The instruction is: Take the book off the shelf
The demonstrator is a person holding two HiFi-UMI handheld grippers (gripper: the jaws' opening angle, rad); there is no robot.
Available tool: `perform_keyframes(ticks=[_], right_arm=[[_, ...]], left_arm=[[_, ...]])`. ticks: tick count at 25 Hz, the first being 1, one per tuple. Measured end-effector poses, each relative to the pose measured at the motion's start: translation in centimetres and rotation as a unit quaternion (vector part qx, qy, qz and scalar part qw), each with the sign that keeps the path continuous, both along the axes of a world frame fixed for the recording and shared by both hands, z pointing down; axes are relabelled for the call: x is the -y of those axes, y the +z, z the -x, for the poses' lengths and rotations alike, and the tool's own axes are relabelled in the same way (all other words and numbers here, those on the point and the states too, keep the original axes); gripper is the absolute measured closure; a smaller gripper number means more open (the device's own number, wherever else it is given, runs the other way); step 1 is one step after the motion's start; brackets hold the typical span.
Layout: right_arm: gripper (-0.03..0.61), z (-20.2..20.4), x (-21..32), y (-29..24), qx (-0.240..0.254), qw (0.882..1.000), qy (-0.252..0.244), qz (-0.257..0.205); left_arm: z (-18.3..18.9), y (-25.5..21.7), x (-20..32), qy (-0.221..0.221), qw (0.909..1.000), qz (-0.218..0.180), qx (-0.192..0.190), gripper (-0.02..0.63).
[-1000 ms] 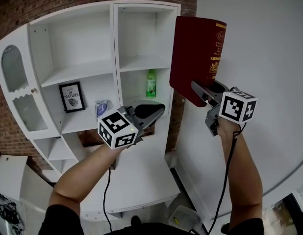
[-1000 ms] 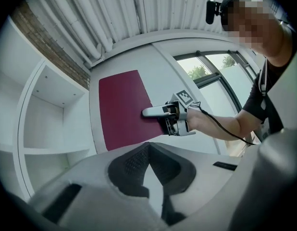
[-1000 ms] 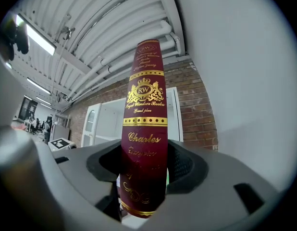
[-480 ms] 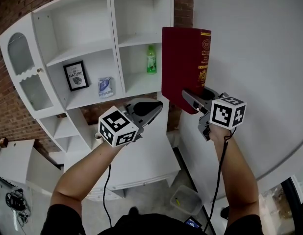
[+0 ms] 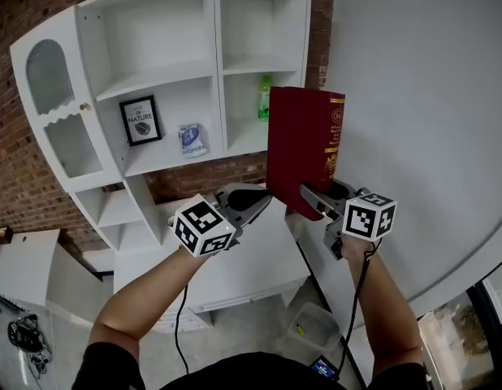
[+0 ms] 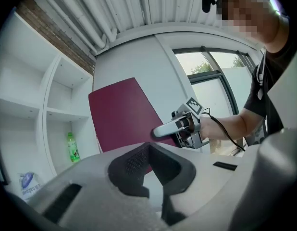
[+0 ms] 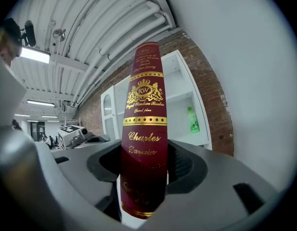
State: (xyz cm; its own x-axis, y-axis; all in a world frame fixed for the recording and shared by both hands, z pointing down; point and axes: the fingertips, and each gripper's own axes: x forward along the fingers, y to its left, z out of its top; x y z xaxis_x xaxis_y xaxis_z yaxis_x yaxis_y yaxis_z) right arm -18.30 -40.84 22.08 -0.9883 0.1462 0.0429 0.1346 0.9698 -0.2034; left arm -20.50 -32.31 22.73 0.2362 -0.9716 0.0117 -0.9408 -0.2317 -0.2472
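A dark red hardback book with gold lettering on its spine stands upright in the air, right of the white shelf unit and clear of it. My right gripper is shut on the book's lower end, one jaw on each cover. My left gripper hovers just left of the book at about the same height, its jaws together with nothing between them. The left gripper view shows the book's cover and the right gripper clamped on it.
On the shelves stand a green bottle, a framed print and a blue-and-white packet. A plain white wall rises at the right and brick behind. A white cabinet top lies below the grippers, with a clear bin on the floor.
Both grippers have come down and towards me. The book has dropped with the right gripper, from level with the upper shelves to below the bottle's shelf. The left gripper stays shut and empty.
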Motion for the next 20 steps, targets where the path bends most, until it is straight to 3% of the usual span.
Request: perform_keyframes(ticks=[8,14,20], right_arm=[[0.341,1.1,-7.5,4.3,-0.010,0.999,0.012,0.028],[0.342,-0.7,-12.5,8.9,-0.031,0.998,0.044,0.046],[0.343,-3.0,-15.7,13.9,-0.062,0.993,0.066,0.082]], left_arm=[[1.6,2.9,-5.7,0.021,0.9991,0.009,-0.035,0.606],[-0.7,7.6,-10.5,0.081,0.9949,0.036,-0.049,0.606],[-2.2,11.6,-13.8,0.102,0.9899,0.050,-0.085,0.607]])
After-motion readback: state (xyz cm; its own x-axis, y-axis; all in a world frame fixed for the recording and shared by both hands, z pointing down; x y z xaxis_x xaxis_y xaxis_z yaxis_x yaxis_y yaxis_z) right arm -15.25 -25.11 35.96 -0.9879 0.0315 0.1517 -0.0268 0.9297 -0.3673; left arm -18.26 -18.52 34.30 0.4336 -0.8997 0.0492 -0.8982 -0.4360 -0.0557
